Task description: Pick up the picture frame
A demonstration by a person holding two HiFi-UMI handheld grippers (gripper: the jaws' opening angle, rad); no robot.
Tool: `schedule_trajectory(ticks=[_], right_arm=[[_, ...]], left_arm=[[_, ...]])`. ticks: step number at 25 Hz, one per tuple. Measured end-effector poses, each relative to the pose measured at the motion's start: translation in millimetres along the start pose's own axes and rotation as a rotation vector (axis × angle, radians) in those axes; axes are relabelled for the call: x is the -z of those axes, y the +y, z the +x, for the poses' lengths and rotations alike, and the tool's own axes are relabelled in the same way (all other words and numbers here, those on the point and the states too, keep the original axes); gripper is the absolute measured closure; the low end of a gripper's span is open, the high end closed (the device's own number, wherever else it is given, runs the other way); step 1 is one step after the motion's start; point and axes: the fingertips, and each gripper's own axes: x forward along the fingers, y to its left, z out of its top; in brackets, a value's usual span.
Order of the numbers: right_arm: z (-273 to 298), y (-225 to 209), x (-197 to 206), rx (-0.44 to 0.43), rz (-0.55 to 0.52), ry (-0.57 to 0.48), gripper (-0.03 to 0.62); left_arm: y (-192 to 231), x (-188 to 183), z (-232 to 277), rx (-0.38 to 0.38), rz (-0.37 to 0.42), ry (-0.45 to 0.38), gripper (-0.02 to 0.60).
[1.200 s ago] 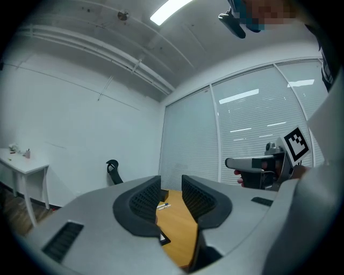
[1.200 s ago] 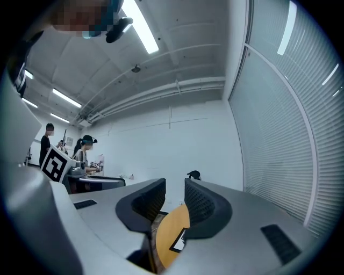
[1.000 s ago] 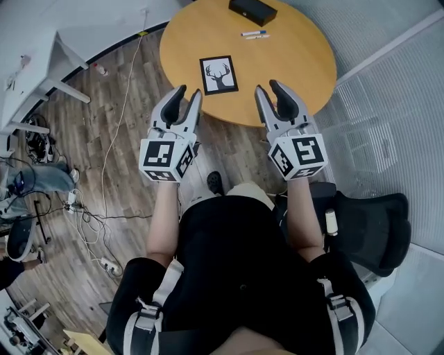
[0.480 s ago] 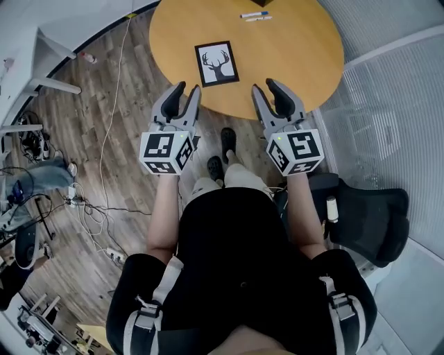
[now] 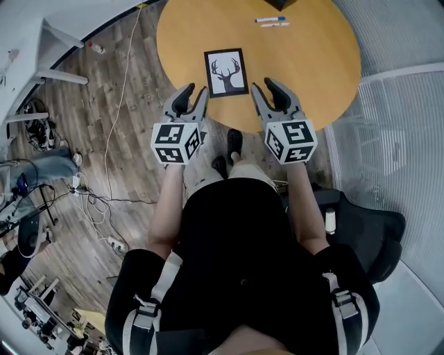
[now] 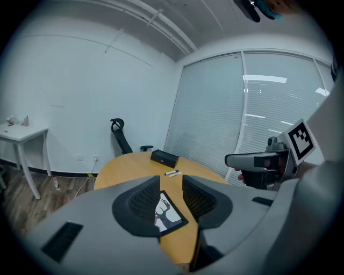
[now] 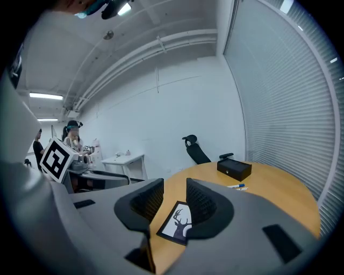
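The picture frame point(image 5: 226, 71), black-edged with a deer-head print, lies flat near the front edge of the round wooden table point(image 5: 312, 62). My left gripper point(image 5: 193, 91) hovers at the table's edge just left of the frame, open and empty. To the frame's right my right gripper point(image 5: 266, 84) is also open; its jaws have just been opening with nothing between them. In the left gripper view the picture frame point(image 6: 167, 213) shows through the gap of the left gripper point(image 6: 171, 196). The right gripper view shows the picture frame point(image 7: 180, 223) beyond the right gripper point(image 7: 174, 201).
A black box point(image 6: 164, 158) and two markers point(image 5: 270, 21) lie on the far side of the table. A black office chair point(image 5: 368, 229) stands at my right, cables point(image 5: 90, 201) run over the wood floor at left, and a glass wall with blinds point(image 7: 279, 96) is close on the right.
Both grippers have moved forward and down toward the table; their fingertips now flank the near end of the picture frame. Both stay empty.
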Motion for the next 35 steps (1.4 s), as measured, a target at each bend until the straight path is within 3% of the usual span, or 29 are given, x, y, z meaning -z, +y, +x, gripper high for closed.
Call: schedule_trajectory(ticks=[12, 23, 35], right_arm=[[89.6, -62.3, 59.0, -0.053, 0.056, 0.184, 0.454], [134.7, -75.6, 141.1, -0.071, 0.142, 0.386, 0.448], [179.4, -94.3, 204.3, -0.023, 0.177, 0.529, 0.445]], left_arm=[[34.2, 42.5, 86.1, -0.084, -0.087, 0.145, 0.445], [56.6, 110.8, 135.5, -0.112, -0.179, 0.296, 0.445], [91.1, 178.8, 175.5, -0.115, -0.244, 0.438, 0.445]])
